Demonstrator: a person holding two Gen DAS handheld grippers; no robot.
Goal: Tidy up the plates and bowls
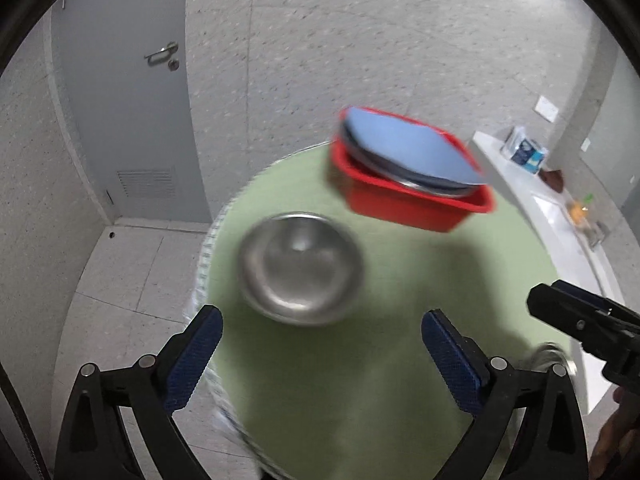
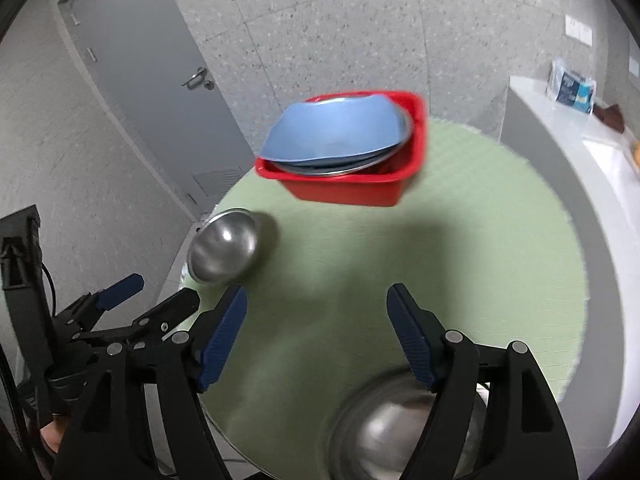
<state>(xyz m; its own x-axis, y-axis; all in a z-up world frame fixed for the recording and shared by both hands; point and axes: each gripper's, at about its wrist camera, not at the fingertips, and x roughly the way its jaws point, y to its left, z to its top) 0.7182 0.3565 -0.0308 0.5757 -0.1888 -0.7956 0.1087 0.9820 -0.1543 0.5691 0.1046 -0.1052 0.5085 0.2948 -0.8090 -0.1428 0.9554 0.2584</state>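
A red plastic tub (image 1: pixel 416 204) (image 2: pixel 352 190) stands at the far side of a round green table (image 1: pixel 380 340) (image 2: pixel 440 260). In it lie a blue plate (image 1: pixel 404 148) (image 2: pixel 336 132) and metal plates under it. A steel bowl (image 1: pixel 300 268) (image 2: pixel 224 246) sits near the table's left edge, just ahead of my open, empty left gripper (image 1: pixel 322 336). That gripper also shows in the right wrist view (image 2: pixel 160 290). My right gripper (image 2: pixel 316 320) is open and empty above a second steel bowl (image 2: pixel 384 428) at the near edge, which also shows in the left wrist view (image 1: pixel 548 356).
A grey door (image 1: pixel 128 112) and speckled wall stand behind the table. A white counter (image 1: pixel 560 232) (image 2: pixel 580 168) with packets and small items runs along the right. Tiled floor (image 1: pixel 120 280) lies to the left of the table.
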